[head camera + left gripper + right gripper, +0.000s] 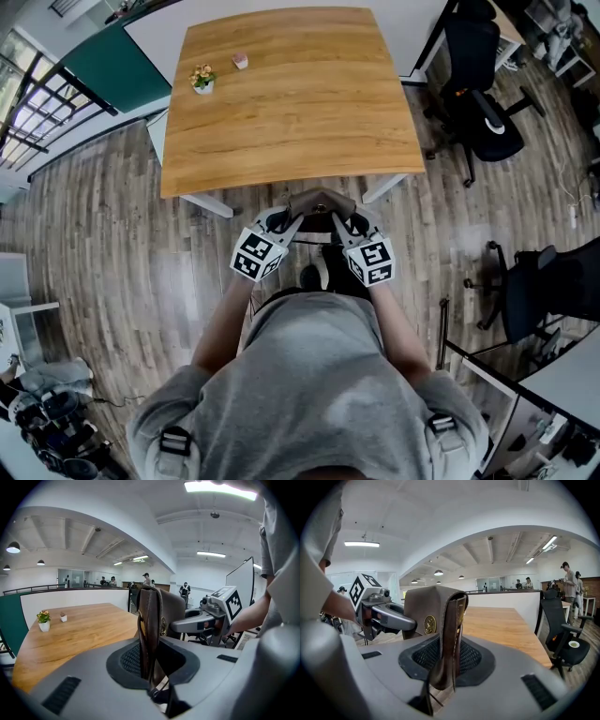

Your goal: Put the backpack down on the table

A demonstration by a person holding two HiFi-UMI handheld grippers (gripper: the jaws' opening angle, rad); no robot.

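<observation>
I hold a brown leather backpack (319, 200) in the air just short of the near edge of the wooden table (281, 112). My left gripper (292, 216) is shut on the bag's left side, where a leather strap edge (149, 630) stands upright between the jaws. My right gripper (346, 217) is shut on the bag's right side (451, 634). A round brass emblem (428, 624) shows on the bag's face. The left gripper view catches the right gripper (206, 620) across the bag, and the right gripper view catches the left gripper (379, 613). The bag's lower part is hidden behind my arms.
At the table's far left stand a small potted plant (202, 80) and a small pink pot (241, 61). Black office chairs (483, 89) (544, 286) stand to the right. White desks lie beyond the table and at lower right. People stand far off in the room.
</observation>
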